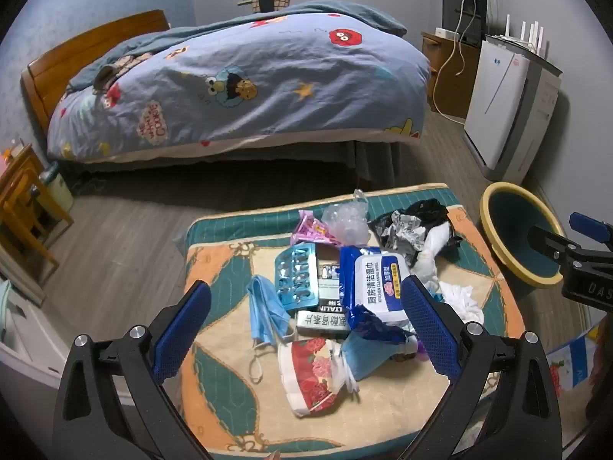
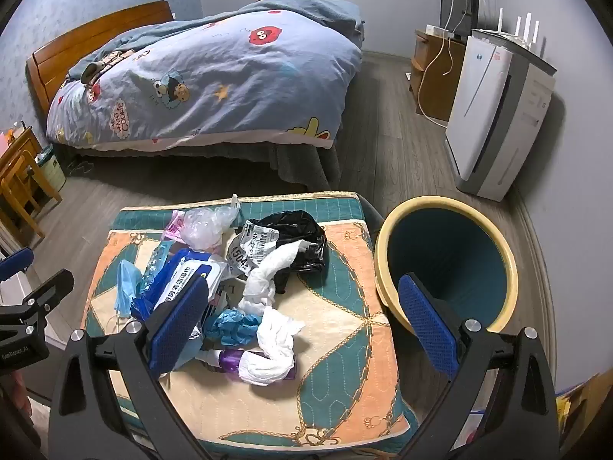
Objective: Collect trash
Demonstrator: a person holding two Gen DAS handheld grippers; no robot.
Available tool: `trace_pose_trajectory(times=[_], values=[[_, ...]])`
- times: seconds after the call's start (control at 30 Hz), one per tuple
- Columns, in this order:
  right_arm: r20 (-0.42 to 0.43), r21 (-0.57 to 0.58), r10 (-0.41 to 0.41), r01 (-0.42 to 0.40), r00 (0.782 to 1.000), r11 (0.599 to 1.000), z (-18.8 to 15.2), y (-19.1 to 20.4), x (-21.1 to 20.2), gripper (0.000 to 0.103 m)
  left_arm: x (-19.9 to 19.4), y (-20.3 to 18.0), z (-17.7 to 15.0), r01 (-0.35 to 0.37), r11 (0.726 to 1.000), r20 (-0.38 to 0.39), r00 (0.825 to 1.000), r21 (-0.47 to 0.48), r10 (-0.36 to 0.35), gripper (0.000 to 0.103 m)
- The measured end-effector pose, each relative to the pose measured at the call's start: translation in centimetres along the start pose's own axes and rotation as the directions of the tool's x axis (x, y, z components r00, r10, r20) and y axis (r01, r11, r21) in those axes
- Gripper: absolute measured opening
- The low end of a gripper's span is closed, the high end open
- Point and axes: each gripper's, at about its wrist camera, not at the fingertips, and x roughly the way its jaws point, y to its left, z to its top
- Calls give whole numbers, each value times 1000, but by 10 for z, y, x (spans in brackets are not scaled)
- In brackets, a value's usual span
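Trash pile sits mid-frame in both views, heaped on a patterned cushion (image 2: 345, 299) of teal, orange and cream. In the left wrist view: blue-and-white wet wipes pack (image 1: 377, 283) at centre, silver blister pack (image 1: 297, 278) just left of it, blue face mask (image 1: 264, 314) further left, small medicine boxes (image 1: 320, 316) beneath the wipes. A floral paper cup (image 1: 312, 375) lies on its side at lower centre. Clear plastic bag (image 1: 345, 216) and pink wrapper (image 1: 310, 230) at the upper edge of the pile; black bag (image 1: 425, 214) with crumpled foil at upper right.

Right wrist view adds: white tissue wads (image 2: 274, 339) at lower centre, a purple item (image 2: 230, 356) partly under them, a crumpled blue glove (image 2: 233, 326) just above.

Bin (image 2: 446, 264), teal inside with a yellow rim, stands on the floor just beside the cushion, right of frame.

Left gripper (image 1: 306, 329) spread wide over the pile, nothing between the blue pads. Right gripper (image 2: 302, 324) also wide, holding nothing; one pad over the wipes pack, the other in front of the bin.

Beyond: bed with cartoon-print duvet (image 1: 237, 84) across the upper frame, white air purifier (image 1: 505, 111) at upper right.
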Motion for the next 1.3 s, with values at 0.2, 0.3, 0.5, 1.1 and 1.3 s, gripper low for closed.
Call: trace_pose_trajectory(times=[0.2,0.3,0.5,1.1,1.3], values=[[3,3,-4,4,1000,1000,0,-4,0,97,0,0,0,-2,1000,-3,1000,-3,2,98],[4,3,-6,6,1000,1000,0,-4,0,97,0,0,0,-1,1000,-3,1000,-2,1,98],[5,1,-8,8,1000,1000,0,-3,-1,97,0,0,0,-4,1000,-4,1000,-2,4,98],[-8,-4,-12,12,1000,1000,-1,-1,2,97,0,6,1,-4,1000,-5,1000,0,4,98],[-38,36,14,-13,999,999,-2,-7,8,97,0,4,1,-20,1000,-1,1000,7,20,98]])
